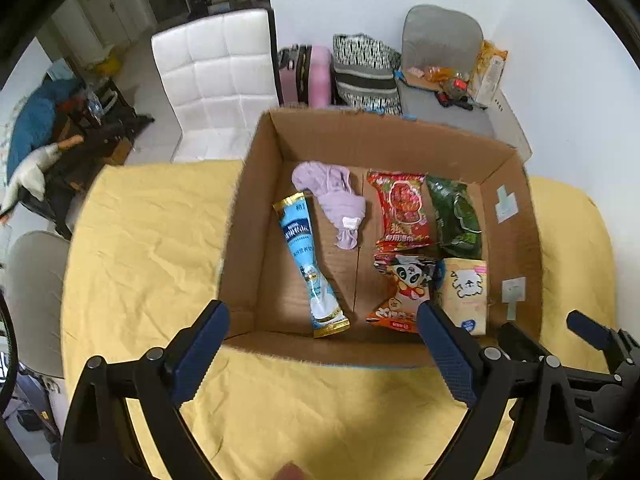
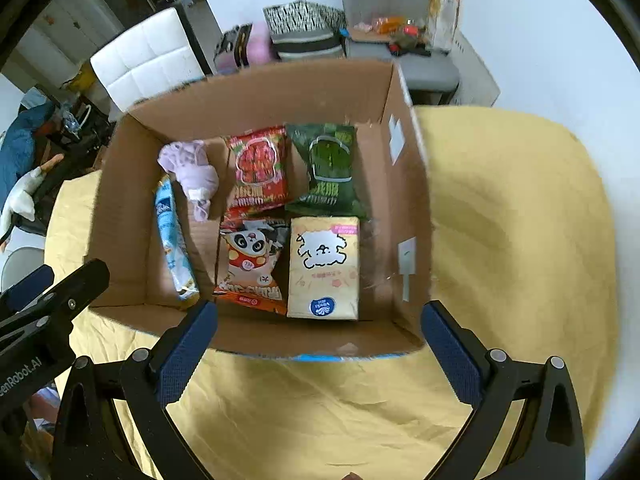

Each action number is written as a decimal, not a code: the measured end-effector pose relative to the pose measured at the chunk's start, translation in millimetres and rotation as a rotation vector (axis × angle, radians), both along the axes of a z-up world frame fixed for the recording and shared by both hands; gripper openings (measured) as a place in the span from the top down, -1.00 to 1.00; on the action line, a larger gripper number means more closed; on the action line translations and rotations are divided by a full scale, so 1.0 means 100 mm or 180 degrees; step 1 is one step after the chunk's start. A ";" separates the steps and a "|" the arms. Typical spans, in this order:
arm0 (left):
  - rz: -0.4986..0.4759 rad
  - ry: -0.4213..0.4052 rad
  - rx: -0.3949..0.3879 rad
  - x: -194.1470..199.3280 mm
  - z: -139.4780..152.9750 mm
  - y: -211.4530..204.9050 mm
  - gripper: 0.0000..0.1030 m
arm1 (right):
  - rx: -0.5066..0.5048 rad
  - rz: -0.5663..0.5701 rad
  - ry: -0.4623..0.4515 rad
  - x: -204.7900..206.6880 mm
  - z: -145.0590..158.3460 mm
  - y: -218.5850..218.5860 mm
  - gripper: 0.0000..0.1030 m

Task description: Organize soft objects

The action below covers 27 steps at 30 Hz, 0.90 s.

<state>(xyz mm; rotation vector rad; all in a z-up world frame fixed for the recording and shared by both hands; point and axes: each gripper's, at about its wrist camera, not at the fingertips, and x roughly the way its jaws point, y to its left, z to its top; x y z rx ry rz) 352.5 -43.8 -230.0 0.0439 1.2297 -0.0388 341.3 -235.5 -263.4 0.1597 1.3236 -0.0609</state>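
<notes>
An open cardboard box (image 1: 256, 208) (image 2: 124, 200) stands on the yellow cloth. Inside lie a light blue tube pack (image 1: 310, 264) (image 2: 172, 240), a crumpled lilac cloth (image 1: 336, 200) (image 2: 192, 172), a red snack bag (image 1: 400, 210) (image 2: 260, 168), a green snack bag (image 1: 456, 216) (image 2: 328, 168), a panda snack bag (image 1: 404, 292) (image 2: 252, 264) and a beige tissue pack (image 1: 466, 292) (image 2: 324, 268). My left gripper (image 1: 324, 360) is open and empty above the box's near wall. My right gripper (image 2: 320, 356) is open and empty, also at the near wall; it shows at the right of the left wrist view (image 1: 560, 336).
The yellow cloth (image 1: 140, 264) (image 2: 512, 240) covers the table around the box. Behind stand a white padded chair (image 1: 216, 76) (image 2: 148, 60), a pink suitcase (image 1: 308, 76), a patterned bag (image 1: 366, 72) (image 2: 304, 28) and a grey chair with clutter (image 1: 444, 68) (image 2: 396, 24).
</notes>
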 end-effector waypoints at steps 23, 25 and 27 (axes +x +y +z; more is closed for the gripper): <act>-0.0202 -0.0711 -0.0074 -1.78 1.95 -0.02 -0.86 | 0.0167 -0.0012 -0.0954 -1.95 2.26 -0.17 -1.00; -0.0177 -0.0731 -0.0121 -1.87 2.03 0.01 -0.86 | 0.0149 -0.0005 -0.0979 -2.12 2.38 -0.15 -1.00; -0.0153 -0.0780 -0.0149 -1.95 2.10 0.04 -0.86 | 0.0146 0.0019 -0.1012 -2.25 2.48 -0.14 -1.00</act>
